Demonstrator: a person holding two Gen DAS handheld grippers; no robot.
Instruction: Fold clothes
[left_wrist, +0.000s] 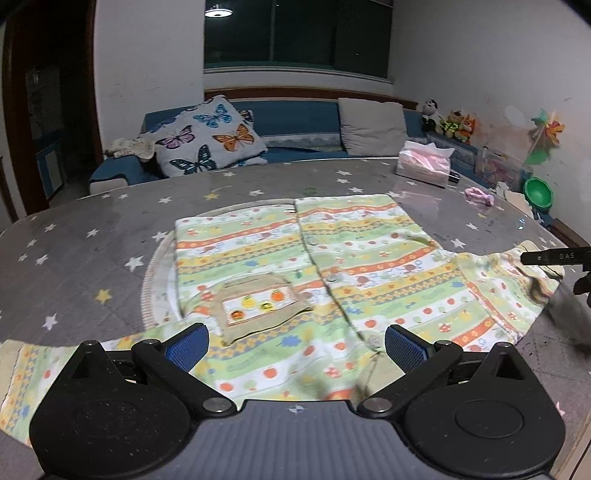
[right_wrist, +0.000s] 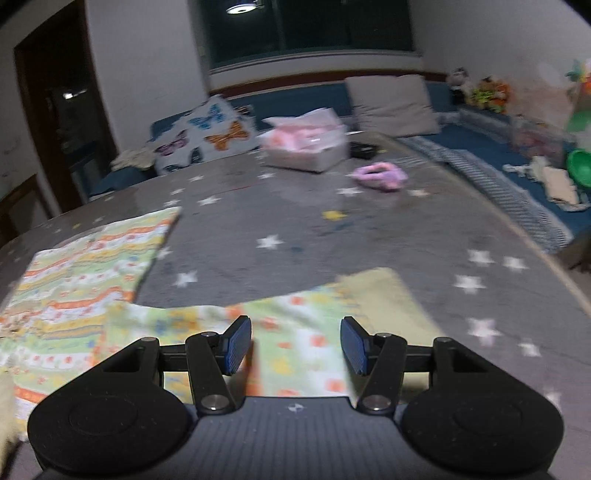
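A child's patterned shirt in green, yellow and orange stripes lies flat and spread on the grey star-print table, with a beige pocket on its front. My left gripper is open and empty over the shirt's near edge. One sleeve stretches right, where the tip of the other gripper shows. In the right wrist view my right gripper is open, just above that sleeve, with its yellow cuff ahead. The shirt body lies to the left.
A tissue box and a pink scrunchie lie at the table's far right; both also show in the right wrist view, box and scrunchie. A blue sofa with cushions stands behind the table.
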